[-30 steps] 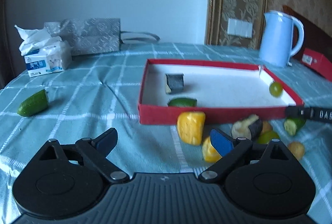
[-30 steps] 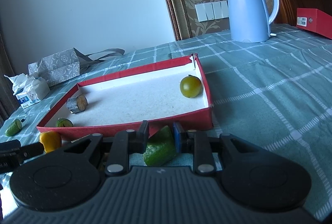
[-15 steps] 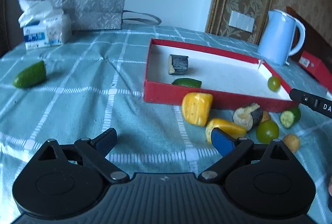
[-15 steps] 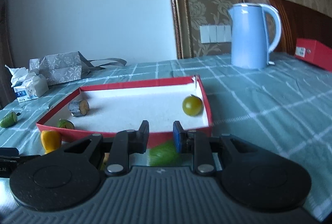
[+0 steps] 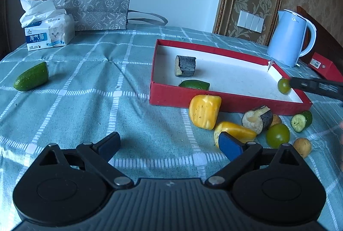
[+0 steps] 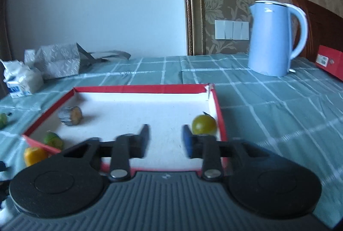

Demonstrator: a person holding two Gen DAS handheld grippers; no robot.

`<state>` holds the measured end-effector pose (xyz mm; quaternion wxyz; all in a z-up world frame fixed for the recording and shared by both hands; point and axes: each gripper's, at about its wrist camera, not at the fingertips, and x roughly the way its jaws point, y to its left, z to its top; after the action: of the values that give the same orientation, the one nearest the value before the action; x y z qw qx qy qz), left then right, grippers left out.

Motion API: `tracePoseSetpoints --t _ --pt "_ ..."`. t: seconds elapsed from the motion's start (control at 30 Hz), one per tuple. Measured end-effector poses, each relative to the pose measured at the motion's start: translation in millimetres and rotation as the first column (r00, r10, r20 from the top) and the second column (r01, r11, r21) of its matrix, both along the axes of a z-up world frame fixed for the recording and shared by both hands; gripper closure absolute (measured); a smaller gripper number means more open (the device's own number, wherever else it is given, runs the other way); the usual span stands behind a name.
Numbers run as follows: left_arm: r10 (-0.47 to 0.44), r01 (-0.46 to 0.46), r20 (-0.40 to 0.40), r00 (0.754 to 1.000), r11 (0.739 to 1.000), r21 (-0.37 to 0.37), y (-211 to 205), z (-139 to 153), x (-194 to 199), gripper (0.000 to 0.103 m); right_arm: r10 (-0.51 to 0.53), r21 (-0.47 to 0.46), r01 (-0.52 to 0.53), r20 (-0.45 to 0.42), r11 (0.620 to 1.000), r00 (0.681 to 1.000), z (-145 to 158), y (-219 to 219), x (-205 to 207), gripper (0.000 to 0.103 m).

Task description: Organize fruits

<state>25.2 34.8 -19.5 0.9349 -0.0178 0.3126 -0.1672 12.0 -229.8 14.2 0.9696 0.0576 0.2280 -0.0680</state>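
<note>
**Both grippers empty by the red box**

Here, in the left wrist view, the left gripper point(image 5: 169, 144) is seen with its jaws spread wide and nothing between them. Loose produce lies on the cloth ahead and to the right of them: two yellow pieces point(image 5: 204, 111), an eggplant chunk point(image 5: 257, 118), a green tomato point(image 5: 278, 135), a cucumber end point(image 5: 301, 121) and a small potato point(image 5: 302, 147). One yellow piece is partly hidden behind the right pad. A cucumber half point(image 5: 31, 76) is seen alone, well apart at far left. The box point(image 5: 184, 97) holds three items.

In the right wrist view, the right gripper point(image 6: 165, 139) is shown over the box's white floor; its jaws have just been opening and are apart, with nothing between them. A tomato point(image 6: 203, 125) in the box lies just beyond the blue pad. The loose pile is mostly hidden here; only one yellow piece shows at the left edge.
</note>
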Motion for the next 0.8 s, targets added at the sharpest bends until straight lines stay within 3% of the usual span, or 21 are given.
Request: tracePoseSetpoints --t 0.1,0.17,0.3,0.37,0.5,0.8 --pt "0.0 0.0 0.0 1.0 1.0 0.002 0 0 0 0.004 0.027 -0.045 -0.026 0.025 0.999 0.999 5 6 -38 0.059" --pt "0.0 0.0 0.001 1.0 1.0 0.003 0 0 0 0.004 0.039 -0.132 -0.039 0.001 0.99 0.999 0 19 -56 0.059" --pt "-0.001 0.001 0.002 1.0 1.0 0.007 0 0 0 0.004 0.018 -0.257 -0.033 -0.063 0.966 0.998 -17 34 -59 0.06" --pt "-0.001 0.001 0.004 1.0 1.0 0.013 -1 0 -1 0.004 0.01 -0.221 -0.032 -0.1 0.975 0.995 -22 31 -52 0.06" --pt "-0.001 0.001 0.005 1.0 1.0 0.019 -2 -1 -1 0.004 0.019 -0.149 -0.041 -0.146 0.988 0.989 -31 23 -41 0.071" --pt "-0.001 0.001 0.004 1.0 1.0 0.015 -2 -1 -1 0.004 0.039 -0.125 -0.05 -0.089 0.991 0.995 -28 23 -44 0.071"
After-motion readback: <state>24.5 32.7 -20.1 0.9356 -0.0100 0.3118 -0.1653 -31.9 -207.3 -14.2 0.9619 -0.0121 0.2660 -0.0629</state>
